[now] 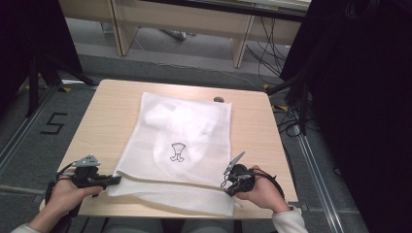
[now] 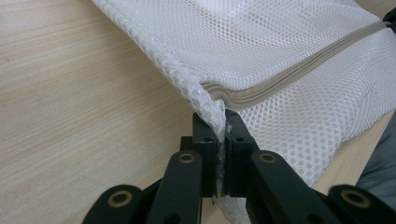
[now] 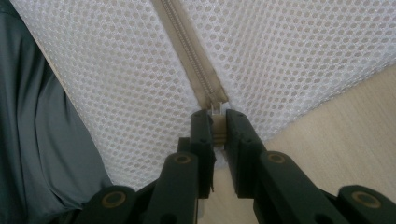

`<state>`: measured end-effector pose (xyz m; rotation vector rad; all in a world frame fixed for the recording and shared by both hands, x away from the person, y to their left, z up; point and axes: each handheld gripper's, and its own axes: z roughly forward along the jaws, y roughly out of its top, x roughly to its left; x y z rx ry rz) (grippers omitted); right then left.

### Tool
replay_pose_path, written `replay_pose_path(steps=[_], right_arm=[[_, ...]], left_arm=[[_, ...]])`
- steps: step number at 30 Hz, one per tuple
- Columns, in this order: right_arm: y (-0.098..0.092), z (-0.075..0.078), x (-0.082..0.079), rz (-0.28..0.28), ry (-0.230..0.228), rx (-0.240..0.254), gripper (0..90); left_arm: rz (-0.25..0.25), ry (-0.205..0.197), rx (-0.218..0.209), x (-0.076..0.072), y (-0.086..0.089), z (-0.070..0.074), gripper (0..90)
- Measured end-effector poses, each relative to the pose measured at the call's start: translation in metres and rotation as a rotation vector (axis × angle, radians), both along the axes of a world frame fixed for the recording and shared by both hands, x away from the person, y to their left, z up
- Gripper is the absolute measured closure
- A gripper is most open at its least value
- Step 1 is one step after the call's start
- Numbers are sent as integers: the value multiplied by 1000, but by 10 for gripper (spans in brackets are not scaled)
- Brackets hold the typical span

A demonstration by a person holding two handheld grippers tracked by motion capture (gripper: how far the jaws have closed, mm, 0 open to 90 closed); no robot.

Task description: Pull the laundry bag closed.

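Note:
A white mesh laundry bag (image 1: pixel 184 141) lies flat on the wooden table (image 1: pixel 102 121), with pale clothing inside and a small printed drawing (image 1: pixel 178 151) on its face. Its near edge hangs over the table's front. A beige zipper (image 2: pixel 299 70) runs along that near side. My left gripper (image 1: pixel 115 180) (image 2: pixel 222 116) is shut on the bag's near left corner, mesh pinched between the jaws. At the near right, my right gripper (image 1: pixel 227 178) (image 3: pixel 215 114) is shut on the zipper pull (image 3: pixel 215 108) at the end of the zipper (image 3: pixel 187 51).
A small dark object (image 1: pixel 218 99) sits at the table's far edge. The person's grey-clad lap (image 3: pixel 42 140) is below the front edge. A black curtain (image 1: pixel 359 97) stands to the right, stands and cables on the floor around.

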<state>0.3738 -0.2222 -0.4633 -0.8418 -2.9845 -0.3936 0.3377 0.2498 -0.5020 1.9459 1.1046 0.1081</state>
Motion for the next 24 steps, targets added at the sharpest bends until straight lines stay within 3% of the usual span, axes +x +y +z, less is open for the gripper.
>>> replay_pose_path(steps=[4,6,8,12,13,16,20,23,24], right_arm=[[1,-3,0,4,-3,-2,820],[0,-2,0,0,3,7,807],[-1,-3,-1,-18,-6,12,769],[-4,-3,-3,-32,-36,37,672],[-5,-2,-4,-60,-47,42,650],[-7,0,-4,-111,-80,97,571],[-7,1,-1,-142,-168,164,505],[-5,-1,-1,-196,-242,225,483],[-5,0,0,-201,-242,231,476]], left_arm=[[-29,19,14,0,1,-1,842],[-27,8,25,-1,-1,-3,831],[-51,17,44,-1,-1,-2,820],[-48,8,47,-2,-2,-4,776],[-54,14,66,-3,-2,-3,755],[-51,-8,85,-5,-3,-3,649],[-22,-54,125,-6,4,1,509],[-2,-94,131,-6,8,4,434],[36,-117,102,-7,7,4,411]])
